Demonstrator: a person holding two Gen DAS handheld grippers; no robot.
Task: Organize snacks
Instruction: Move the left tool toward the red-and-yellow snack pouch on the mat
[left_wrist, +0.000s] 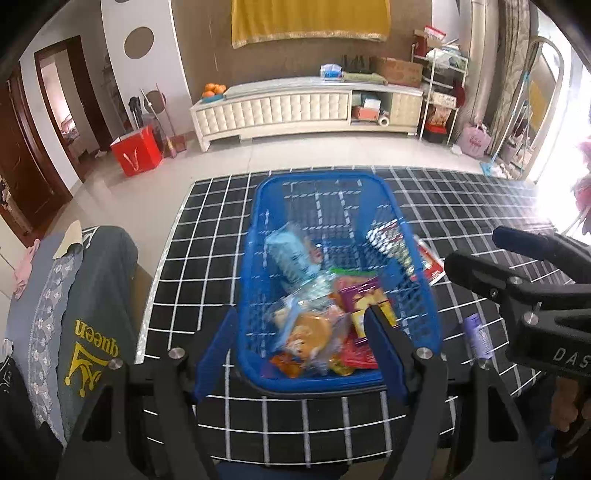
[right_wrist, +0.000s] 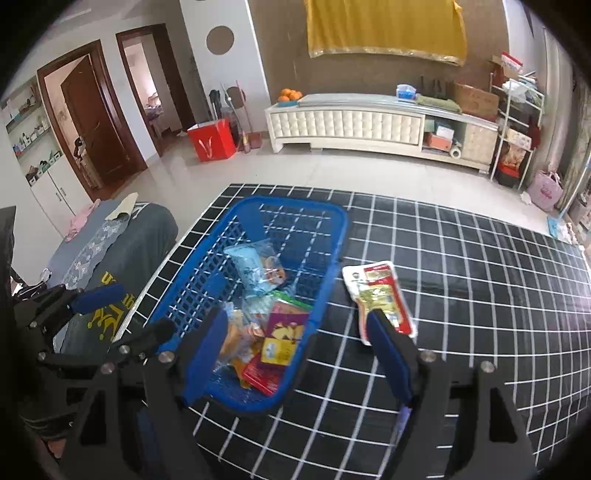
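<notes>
A blue basket (right_wrist: 258, 221) of open plastic mesh stands on the table (right_wrist: 480, 295), which is covered in a black cloth with a white grid, toward its left edge. The near half of the basket holds a loose heap of snack packets: a pale blue pouch (right_wrist: 251, 273), a purple and yellow packet (right_wrist: 284, 332) and several orange and red wrappers at the near end. One red and white packet (right_wrist: 380, 295) lies flat on the cloth just beside the basket's right wall, outside it.

The right hand-held gripper (right_wrist: 299, 343) is spread wide and empty, one finger over the basket's near end, the other at the near tip of the stray packet; whether it touches is unclear. The left hand-held gripper (left_wrist: 299, 332) is likewise released and holds nothing, its fingers straddling the basket's near end.

The stray packet looks light, thin and flexible, with a glossy film that will likely slip and buckle. A pinch across its narrow width, near one sealed end where the film is flat and stiffer, seems the safest hold. It lies flush on the cloth, so getting a finger under its edge may be the hard part
</notes>
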